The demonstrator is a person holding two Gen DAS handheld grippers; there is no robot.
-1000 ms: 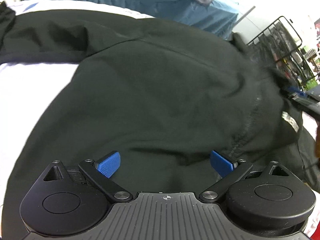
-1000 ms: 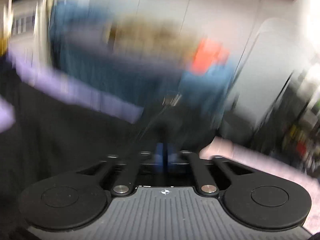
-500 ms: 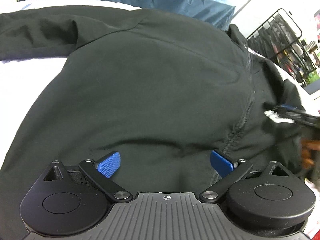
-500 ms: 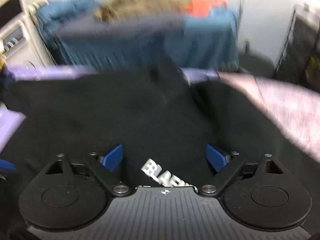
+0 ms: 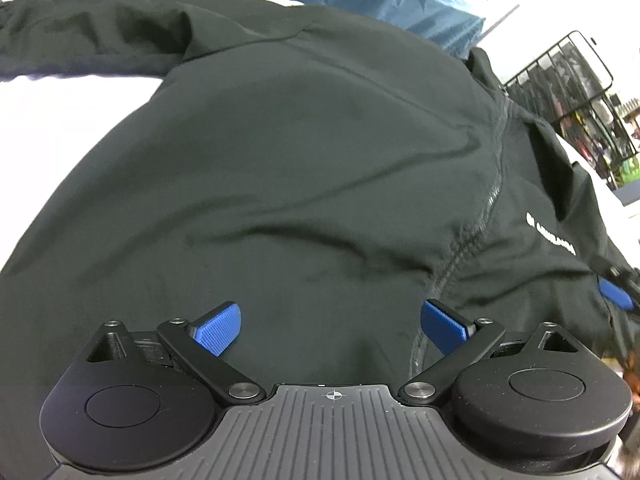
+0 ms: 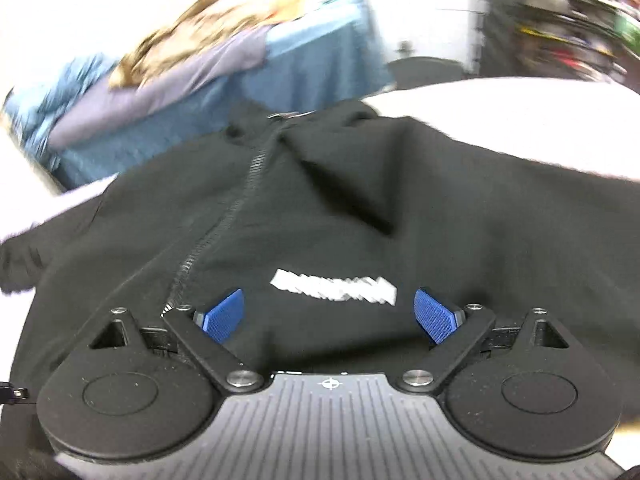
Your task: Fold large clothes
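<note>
Black zip-front jacket, large, soft matte fabric, white chest lettering; lies spread front-up across a white surface, one sleeve stretched out toward the far left edge. Zip line runs down the middle, closed as far as can be seen. Left tool: released, blue pads wide apart, poised above the lower front panel with nothing between them. Right tool: jaws opening, pads spread either side of the lettering, fabric beneath but not pinched. Background: blue-draped stand piled with other clothes; black wire rack to the right. Condition: unfolded; creases across the chest and a raised ridge near the collar. Risks, as judged: a pinch taken mid-panel would likely lift one layer only, so the front would drag and bunch while the back stays put; existing creases would be folded in; the outstretched sleeve could trail off the surface edge.
</note>
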